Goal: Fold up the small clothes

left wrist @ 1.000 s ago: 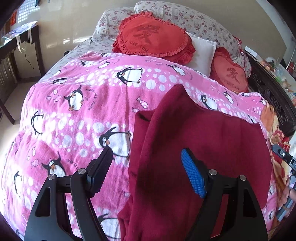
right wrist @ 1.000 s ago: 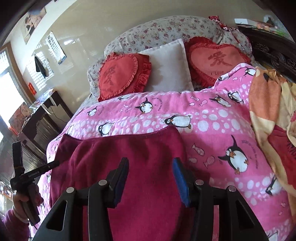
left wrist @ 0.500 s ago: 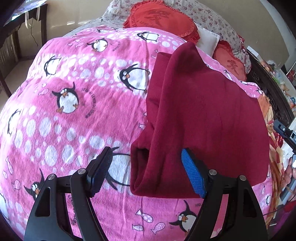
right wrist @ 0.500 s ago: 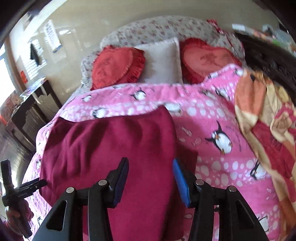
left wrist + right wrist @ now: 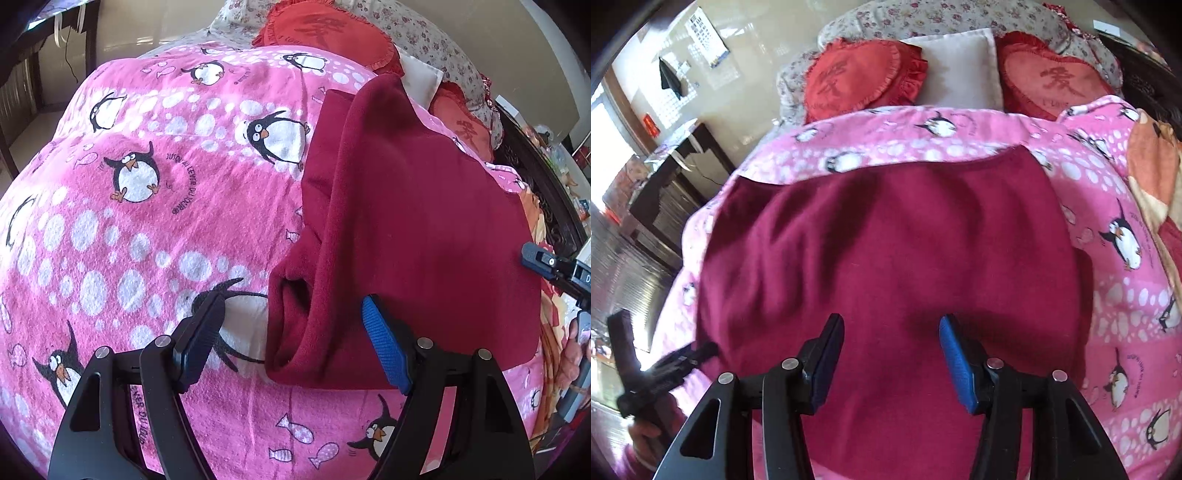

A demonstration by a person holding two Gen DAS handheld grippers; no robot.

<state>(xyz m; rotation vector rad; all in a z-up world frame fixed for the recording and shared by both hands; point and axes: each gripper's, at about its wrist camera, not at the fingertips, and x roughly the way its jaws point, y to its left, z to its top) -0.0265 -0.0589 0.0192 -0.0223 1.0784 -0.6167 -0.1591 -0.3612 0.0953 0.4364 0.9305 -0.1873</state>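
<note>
Since a second ago both claws have drawn back toward the foot of the bed: the left wrist view, which then sat over the garment's middle, now takes in its near folded end, and the right wrist view has dropped closer over the cloth. The left claw (image 5: 291, 339) is released, jaws spread wide, empty above the penguin blanket (image 5: 147, 229) at the near-left corner of the maroon garment (image 5: 406, 229). The right claw (image 5: 890, 358) is likewise released and empty over the garment (image 5: 886, 258), which lies folded flat on the blanket (image 5: 1108, 295), in the middle of the bed. The heart cushions (image 5: 857, 79) and white pillow (image 5: 960, 70) sit at the head. In the right wrist view the left claw is motion-blurred; the garment's near edge is hidden behind the right claw.
</note>
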